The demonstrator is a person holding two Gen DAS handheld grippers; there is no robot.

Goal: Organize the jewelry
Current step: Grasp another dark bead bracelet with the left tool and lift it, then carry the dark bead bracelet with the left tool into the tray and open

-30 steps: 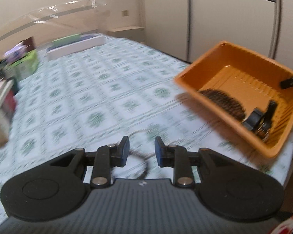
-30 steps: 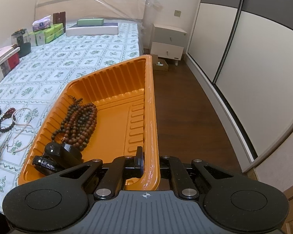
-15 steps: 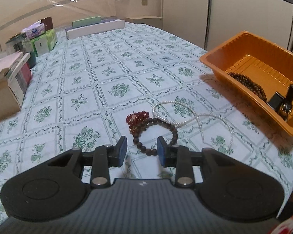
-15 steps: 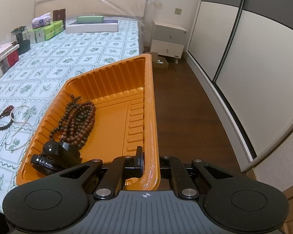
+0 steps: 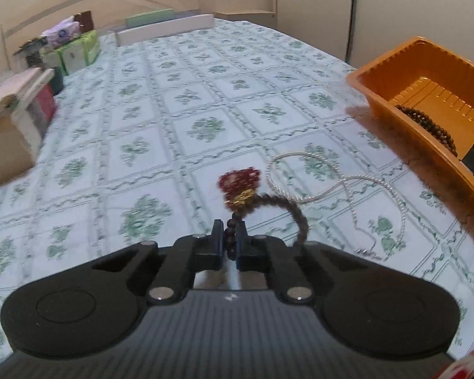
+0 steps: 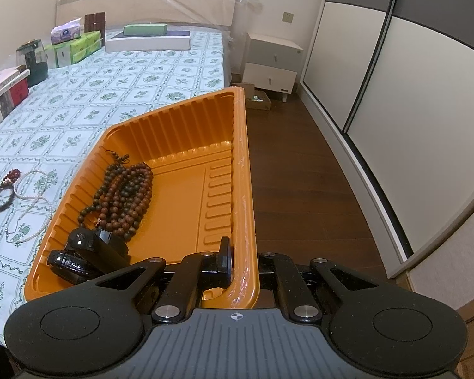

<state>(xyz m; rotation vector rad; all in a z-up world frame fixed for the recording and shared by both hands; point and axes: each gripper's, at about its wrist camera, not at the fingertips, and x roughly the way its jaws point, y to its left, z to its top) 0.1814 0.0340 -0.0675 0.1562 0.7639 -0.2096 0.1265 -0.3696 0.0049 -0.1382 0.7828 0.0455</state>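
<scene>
The left tongs (image 5: 230,242) clamp a dark bead bracelet (image 5: 281,210) on the bed (image 5: 180,101), while the right tongs (image 6: 237,260) clamp the orange tray's (image 6: 244,189) rim, likely steadying it to receive the bracelet.

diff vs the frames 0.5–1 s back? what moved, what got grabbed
The left hand-held gripper swung from facing the orange tray down to the bedspread, advanced and shut on the dark bead bracelet; half a second ago it was open, just short of it. Unchanged: the right hand-held gripper clamps the tray's rim, the brown bead strand lies inside, and the pearl necklace stays on the bedspread.
</scene>
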